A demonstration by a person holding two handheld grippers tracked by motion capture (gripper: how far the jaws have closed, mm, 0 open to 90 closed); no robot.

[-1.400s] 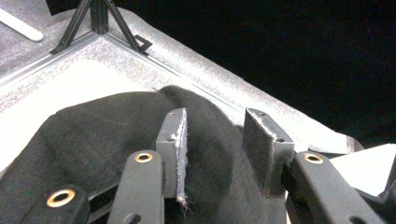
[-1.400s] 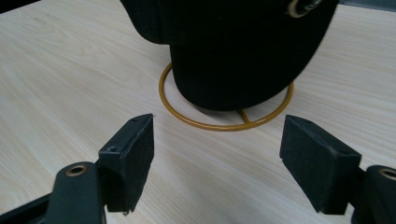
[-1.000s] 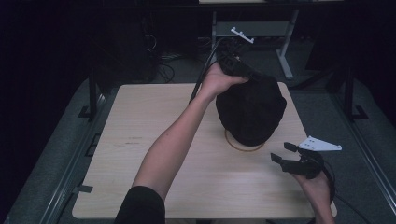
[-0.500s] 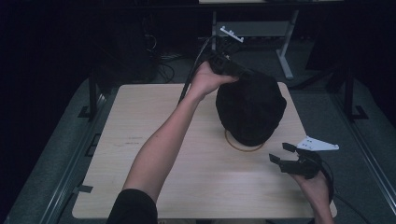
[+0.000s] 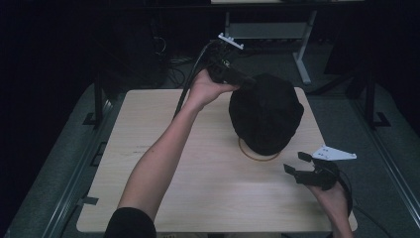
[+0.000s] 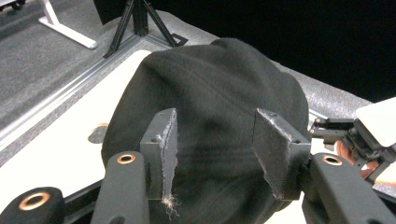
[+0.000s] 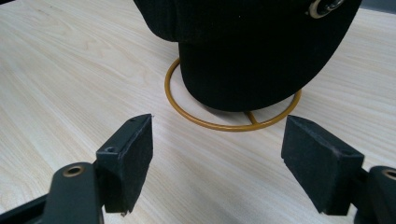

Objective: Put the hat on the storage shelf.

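Hat, black and soft, sitting on a gold wire ring stand right of the middle of the high view, on the pale wood table. Left gripper reaching over the top back of the hat, jaws spread wide, cloth showing between them, not pinching. Right gripper hovering at lower right, near the stand, jaws spread wide, holding nothing. Grey floor lying around the table.

A black hat sits over a gold-yellow ring on a pale woodgrain table.
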